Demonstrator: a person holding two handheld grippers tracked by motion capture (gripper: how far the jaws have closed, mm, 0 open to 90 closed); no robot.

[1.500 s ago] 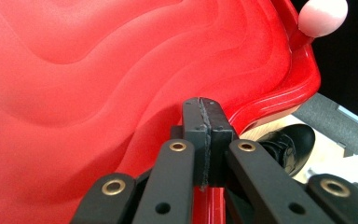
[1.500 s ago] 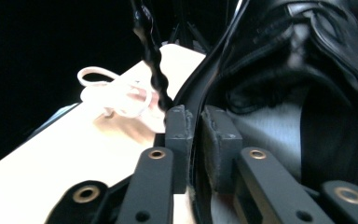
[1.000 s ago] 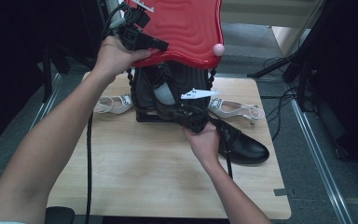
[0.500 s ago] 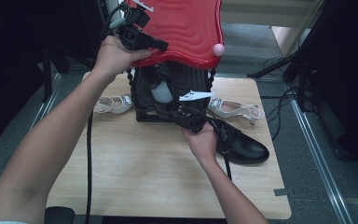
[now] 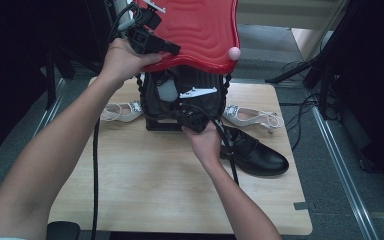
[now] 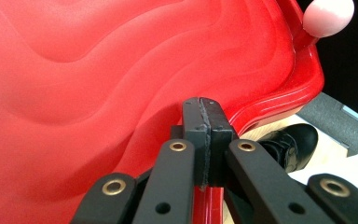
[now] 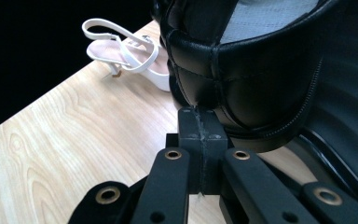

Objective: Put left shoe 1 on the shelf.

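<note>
The left tool (image 5: 167, 49) was clamped on the edge of the red lid (image 5: 200, 30), its pads pressed together with the rim pinched between them, holding the lid tipped up above the black box (image 5: 152, 107). In the left tool view the lid's wavy face spread up and away from the tool (image 6: 204, 121), and its edge ran off to the right toward a pink knob (image 6: 328, 16).

The right tool (image 5: 192, 120) was clenched with nothing visible between its pads, at the mouth of the box under the lid. In the right tool view a black shoe (image 7: 242, 60) stood immediately ahead of and above the tool (image 7: 200, 128), its heel toward the tool and touching or almost touching the tip; I could not tell which. Its long axis seemed to run away from the tool into the box.

A second black shoe (image 5: 255, 152) lay on the surface (image 5: 145, 185) just right of the right hand (image 5: 205, 142), its toe pointing away to the right. White sandals (image 5: 120, 111) lay farther off on both sides.

The right tool was much the nearer to the shoe, so I judged any nudge or grip fell to it.
</note>
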